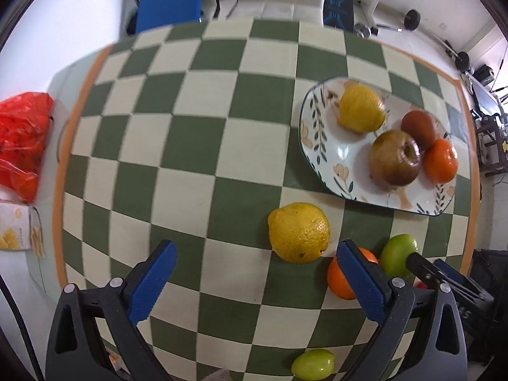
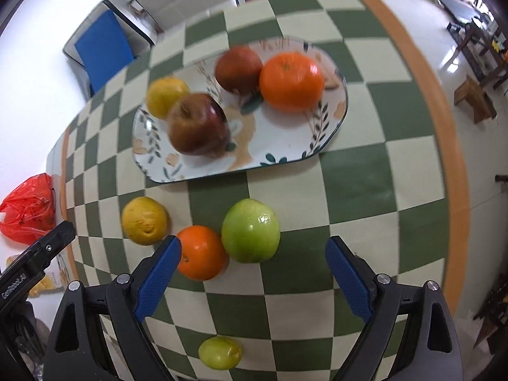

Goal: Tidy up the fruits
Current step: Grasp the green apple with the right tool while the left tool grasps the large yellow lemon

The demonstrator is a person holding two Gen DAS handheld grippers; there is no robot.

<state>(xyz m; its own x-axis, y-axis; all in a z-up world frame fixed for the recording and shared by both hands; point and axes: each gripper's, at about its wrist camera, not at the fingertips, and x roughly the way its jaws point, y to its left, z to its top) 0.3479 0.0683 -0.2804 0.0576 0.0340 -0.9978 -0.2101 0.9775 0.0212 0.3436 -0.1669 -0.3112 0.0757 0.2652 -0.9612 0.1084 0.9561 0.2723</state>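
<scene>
My left claw (image 1: 255,277) hangs wide over the checkered desk (image 1: 197,101), nothing between its pads; a lemon (image 1: 298,232) lies just ahead of it. My right claw (image 2: 254,271) is wide too and grips nothing, with an orange (image 2: 200,252) and a green apple (image 2: 250,230) touching just beyond its tips. Further back, the plate (image 2: 285,146) holds four fruits.
</scene>
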